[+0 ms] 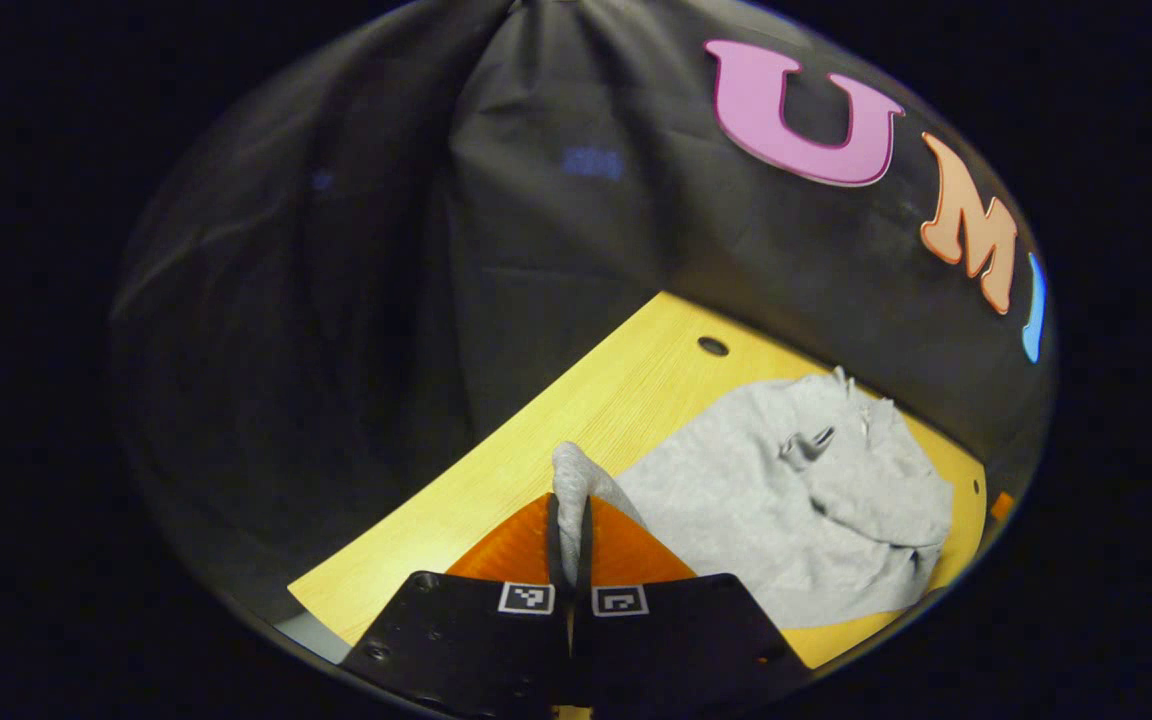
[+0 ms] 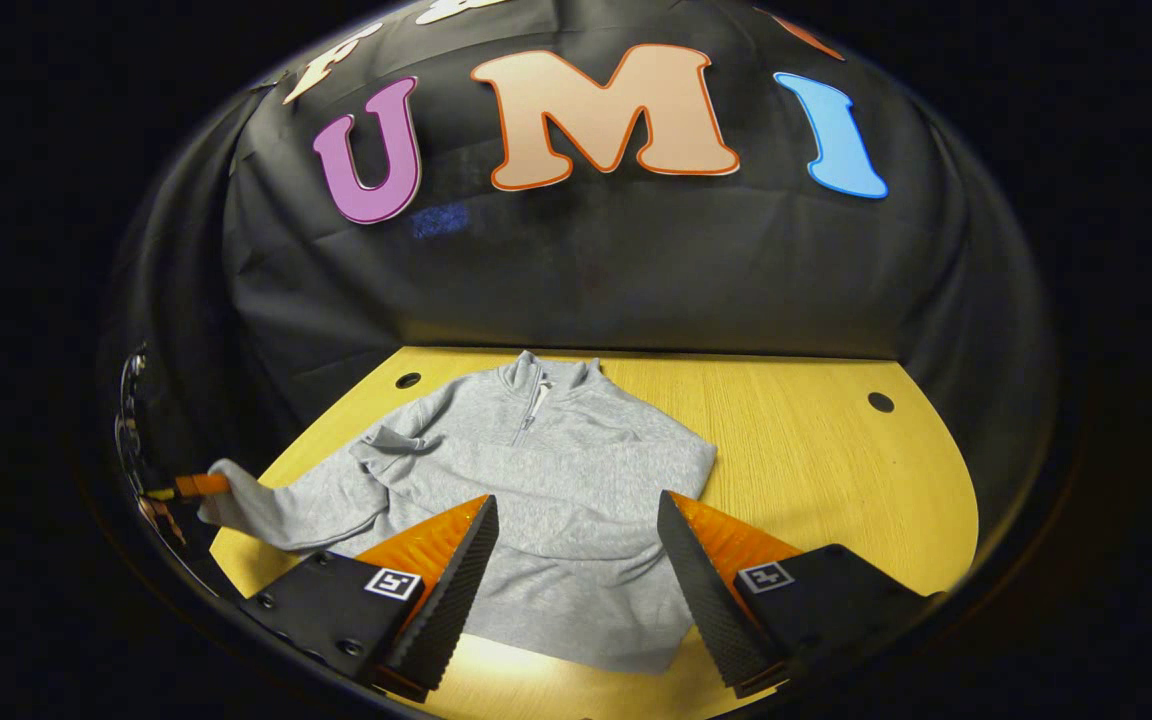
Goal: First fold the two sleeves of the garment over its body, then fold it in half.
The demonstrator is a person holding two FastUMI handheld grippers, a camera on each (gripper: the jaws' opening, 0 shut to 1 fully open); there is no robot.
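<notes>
Right claw (image 2: 576, 560) open above grey garment (image 2: 556, 470); left claw (image 2: 198, 487) pinching sleeve (image 2: 266, 510).

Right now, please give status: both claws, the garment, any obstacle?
Left claw shut on sleeve cuff. Right claw open, above grey garment. One sleeve already folded over body. Nothing else on table.

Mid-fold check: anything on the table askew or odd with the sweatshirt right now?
Nothing damaged. The grey sweatshirt lies collar away, one sleeve already folded over its body. The other sleeve trails to the table edge, its cuff pinched in the left gripper.
</notes>
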